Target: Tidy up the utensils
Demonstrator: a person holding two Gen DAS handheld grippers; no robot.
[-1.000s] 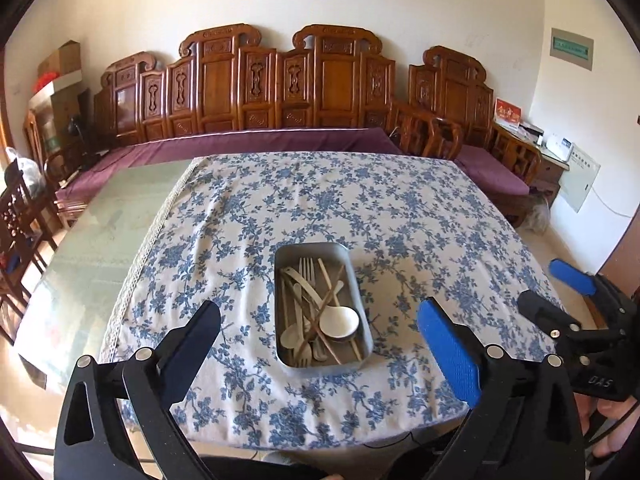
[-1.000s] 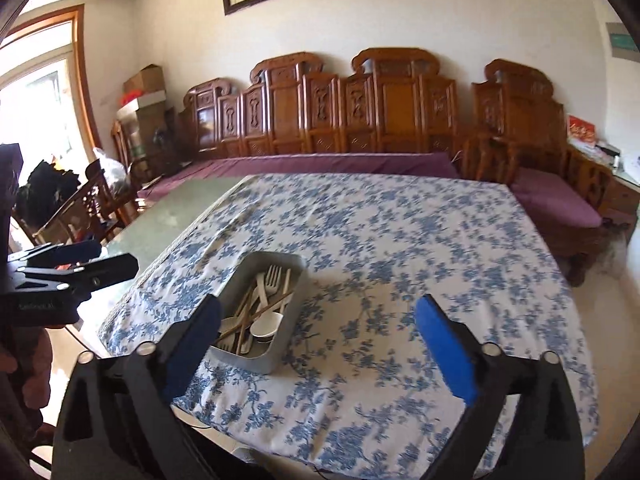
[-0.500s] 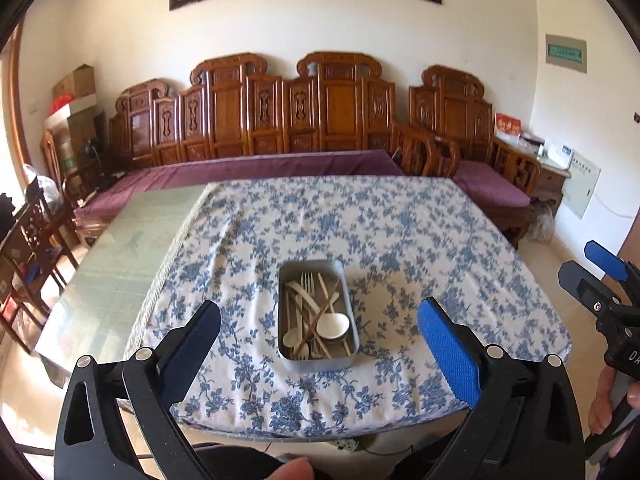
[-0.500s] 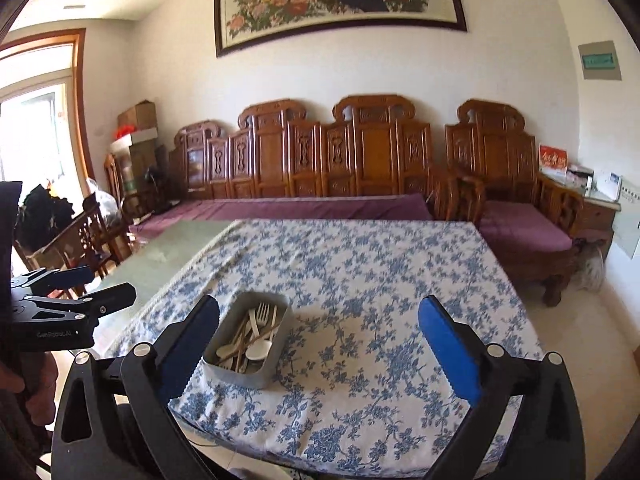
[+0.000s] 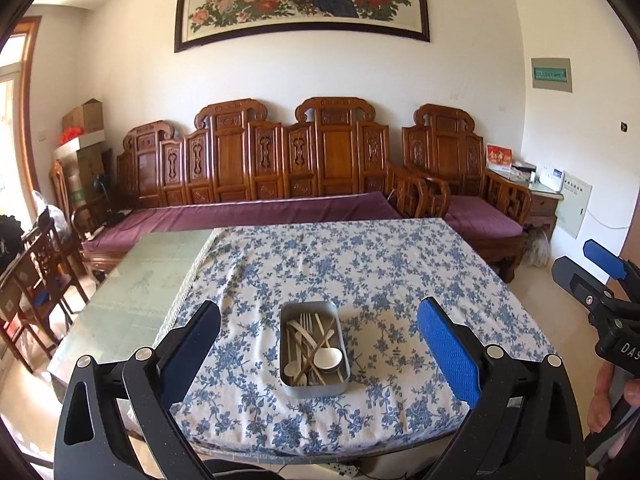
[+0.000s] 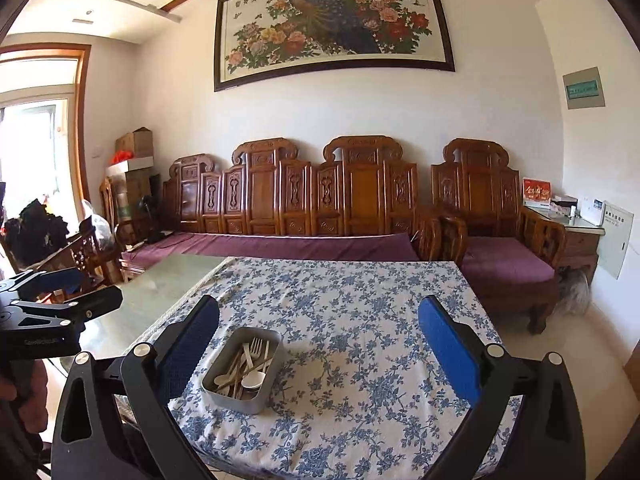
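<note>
Gaping, empty: left tongs (image 5: 318, 356), right tongs (image 6: 318, 354); only left view shows whole tray (image 5: 313, 349) interior.

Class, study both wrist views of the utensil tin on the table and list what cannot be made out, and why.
- Utensil count: in the metal tin the forks, spoons and sticks overlap, too small in both views.
- Tin's near inner side: hidden by its wall in the right wrist view.
- Right tongs: cut off by the left wrist view's edge.
- Table's near edge: hidden behind the left tongs.
</note>
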